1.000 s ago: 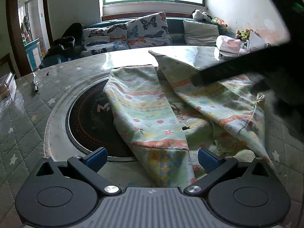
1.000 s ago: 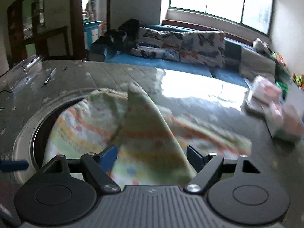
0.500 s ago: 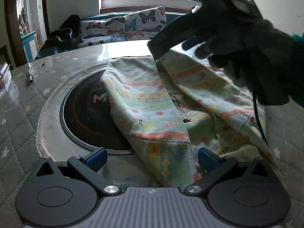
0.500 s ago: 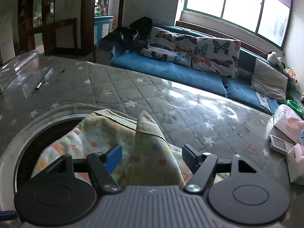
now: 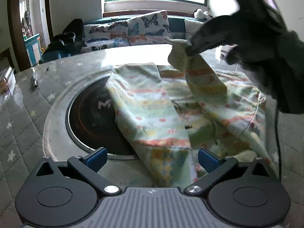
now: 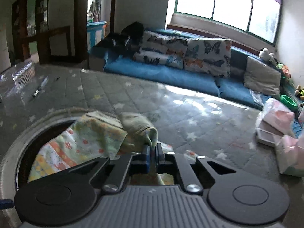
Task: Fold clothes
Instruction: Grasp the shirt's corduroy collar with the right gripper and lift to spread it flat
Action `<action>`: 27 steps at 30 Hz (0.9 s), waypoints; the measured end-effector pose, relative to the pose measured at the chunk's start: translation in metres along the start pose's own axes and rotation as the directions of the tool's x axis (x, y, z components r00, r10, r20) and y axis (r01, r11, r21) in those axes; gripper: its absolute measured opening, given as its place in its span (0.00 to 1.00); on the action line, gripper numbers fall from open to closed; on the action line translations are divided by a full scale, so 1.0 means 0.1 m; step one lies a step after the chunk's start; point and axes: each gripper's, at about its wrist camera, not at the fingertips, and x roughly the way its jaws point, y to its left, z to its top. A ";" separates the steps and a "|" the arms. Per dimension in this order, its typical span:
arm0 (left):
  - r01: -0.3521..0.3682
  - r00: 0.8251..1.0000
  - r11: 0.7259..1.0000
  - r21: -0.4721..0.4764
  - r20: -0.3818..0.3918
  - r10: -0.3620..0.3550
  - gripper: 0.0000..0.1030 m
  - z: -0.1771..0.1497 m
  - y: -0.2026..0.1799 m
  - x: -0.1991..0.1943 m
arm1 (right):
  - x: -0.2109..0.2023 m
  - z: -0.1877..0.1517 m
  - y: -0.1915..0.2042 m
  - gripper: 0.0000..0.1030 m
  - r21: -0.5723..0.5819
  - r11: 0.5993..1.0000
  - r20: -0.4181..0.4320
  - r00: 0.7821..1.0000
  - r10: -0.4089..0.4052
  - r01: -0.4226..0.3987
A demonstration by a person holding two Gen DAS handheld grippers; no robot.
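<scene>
Both wrist views face the garment (image 5: 152,117) closely

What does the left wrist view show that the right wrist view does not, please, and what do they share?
Only the left wrist view shows the left tool, open over the near hem, and the M-marked dark round plate. Only the right wrist view shows the pink packets and the right tool's blue pads pinching the ribbed cuff. Both show the right tool shut on the patterned garment, the quilted table and the butterfly cushions.

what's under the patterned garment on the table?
Under the garment: a round dark insert with a metal ring, set in the quilted table cover. Its right part is covered, so hidden.
</scene>
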 end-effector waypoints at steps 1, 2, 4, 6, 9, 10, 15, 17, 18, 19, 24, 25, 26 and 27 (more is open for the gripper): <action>0.002 1.000 1.000 0.002 0.009 -0.002 1.00 0.02 0.00 -0.02 | -0.08 0.00 -0.04 0.05 0.008 1.000 0.013 1.000 -0.006 0.006; 0.002 1.000 1.000 0.003 0.017 -0.002 1.00 0.04 0.00 -0.03 | -0.18 -0.01 -0.08 0.05 0.017 1.000 0.030 0.999 -0.014 0.014; -0.001 1.000 1.000 0.004 0.029 0.000 1.00 0.07 -0.02 -0.04 | -0.38 -0.03 -0.16 0.04 0.030 0.999 0.062 0.998 -0.028 0.026; -0.004 0.999 1.000 0.006 0.033 0.004 1.00 0.11 -0.04 -0.04 | -0.62 -0.07 -0.25 0.04 0.044 0.998 0.101 0.994 -0.046 0.042; 0.002 0.999 1.000 0.025 0.038 -0.003 1.00 0.13 -0.11 -0.03 | -0.94 -0.15 -0.40 0.04 0.063 0.995 0.144 0.986 -0.080 0.071; 0.006 0.999 0.999 0.032 0.037 -0.007 1.00 0.13 -0.15 -0.02 | -1.04 -0.19 -0.45 0.04 0.070 0.994 0.153 0.984 -0.091 0.081; 0.024 0.999 0.997 0.071 0.033 -0.026 1.00 0.16 -0.32 0.01 | -1.42 -0.42 -0.69 0.04 0.097 0.985 0.178 0.971 -0.160 0.145; 0.030 0.999 0.996 0.084 0.034 -0.033 1.00 0.17 -0.37 0.02 | -1.51 -0.49 -0.79 0.04 0.111 0.980 0.176 0.967 -0.183 0.166; 0.033 0.999 0.995 0.090 0.034 -0.036 1.00 0.18 -0.40 0.02 | -1.56 -0.56 -0.86 0.04 0.126 0.975 0.176 0.963 -0.204 0.184; 0.035 0.999 0.995 0.097 0.035 -0.039 1.00 0.19 -0.43 0.02 | -1.61 -0.62 -0.92 0.04 0.139 0.970 0.172 0.960 -0.221 0.198; 0.055 0.998 0.990 0.131 0.033 -0.059 1.00 0.20 -0.57 0.02 | -1.74 -0.93 -1.16 0.04 0.198 0.942 0.129 0.945 -0.299 0.271; 0.061 0.997 0.989 0.137 0.031 -0.066 1.00 0.19 -0.59 0.02 | -1.76 -1.01 -1.20 0.04 0.209 0.935 0.116 0.942 -0.315 0.287; 0.066 0.997 0.987 0.144 0.028 -0.071 1.00 0.18 -0.62 0.03 | -1.78 -1.08 -1.23 0.04 0.223 0.928 0.103 0.940 -0.326 0.297; 0.070 0.997 0.986 0.150 0.026 -0.075 1.00 0.18 -0.64 0.03 | -1.81 -1.15 -1.27 0.04 0.237 0.922 0.091 0.938 -0.335 0.306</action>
